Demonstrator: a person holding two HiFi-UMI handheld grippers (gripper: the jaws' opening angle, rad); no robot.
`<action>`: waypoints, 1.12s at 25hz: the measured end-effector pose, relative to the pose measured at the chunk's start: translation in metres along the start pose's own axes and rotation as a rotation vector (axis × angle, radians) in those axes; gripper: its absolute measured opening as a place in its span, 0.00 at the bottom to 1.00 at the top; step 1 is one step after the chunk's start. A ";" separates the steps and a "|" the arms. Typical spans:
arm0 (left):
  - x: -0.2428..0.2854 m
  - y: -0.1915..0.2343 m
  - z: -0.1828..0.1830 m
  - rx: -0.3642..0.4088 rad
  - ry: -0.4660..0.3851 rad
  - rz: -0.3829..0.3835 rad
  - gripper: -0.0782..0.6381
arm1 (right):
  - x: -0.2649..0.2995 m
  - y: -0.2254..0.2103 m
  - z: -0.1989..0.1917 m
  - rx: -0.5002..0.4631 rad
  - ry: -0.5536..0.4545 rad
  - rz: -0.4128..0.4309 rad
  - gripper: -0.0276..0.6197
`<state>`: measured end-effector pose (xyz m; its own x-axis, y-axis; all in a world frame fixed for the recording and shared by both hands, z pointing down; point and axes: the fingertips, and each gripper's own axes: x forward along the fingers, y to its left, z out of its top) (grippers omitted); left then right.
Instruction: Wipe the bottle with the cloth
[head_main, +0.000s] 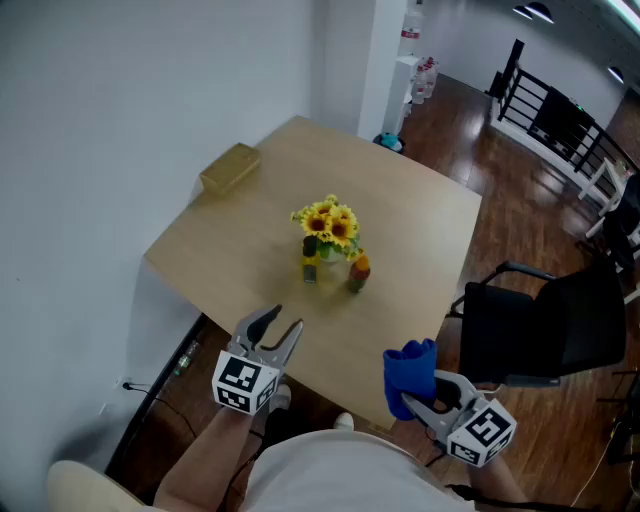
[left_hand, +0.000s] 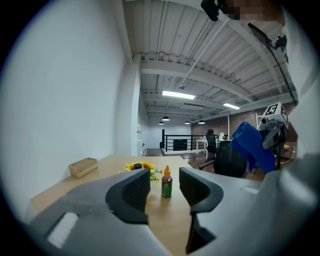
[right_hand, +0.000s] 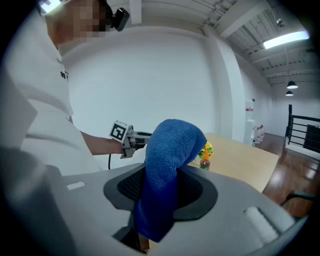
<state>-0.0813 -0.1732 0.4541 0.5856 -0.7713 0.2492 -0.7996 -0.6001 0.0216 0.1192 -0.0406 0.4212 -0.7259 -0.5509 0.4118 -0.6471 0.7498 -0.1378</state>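
A small bottle (head_main: 358, 272) with an orange cap and green label stands on the wooden table (head_main: 420, 210), next to a bunch of sunflowers (head_main: 327, 225). In the left gripper view the bottle (left_hand: 166, 183) shows far off, between the jaws. My left gripper (head_main: 282, 326) hovers open at the table's near edge, nothing in it. My right gripper (head_main: 408, 392) is shut on a blue cloth (head_main: 409, 372), held off the table's near right corner. The cloth (right_hand: 167, 175) bulges up out of the jaws and hides most of the bottle (right_hand: 204, 161).
A tan box (head_main: 229, 168) lies at the table's far left corner. A small dark-capped jar (head_main: 310, 262) stands under the flowers. A black office chair (head_main: 545, 320) is at the table's right. A white wall is on the left and a wood floor on the right.
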 end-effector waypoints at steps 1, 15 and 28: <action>0.016 0.015 -0.003 0.010 0.012 0.005 0.38 | 0.006 -0.007 0.006 0.015 -0.013 -0.017 0.29; 0.194 0.118 -0.041 0.055 0.137 -0.118 0.42 | 0.063 -0.043 0.043 0.156 -0.005 -0.257 0.29; 0.199 0.111 -0.045 0.114 0.133 -0.240 0.33 | 0.100 -0.041 0.062 0.144 0.016 -0.311 0.29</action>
<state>-0.0593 -0.3841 0.5497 0.7280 -0.5742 0.3746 -0.6156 -0.7879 -0.0115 0.0591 -0.1492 0.4123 -0.4857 -0.7385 0.4676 -0.8641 0.4865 -0.1290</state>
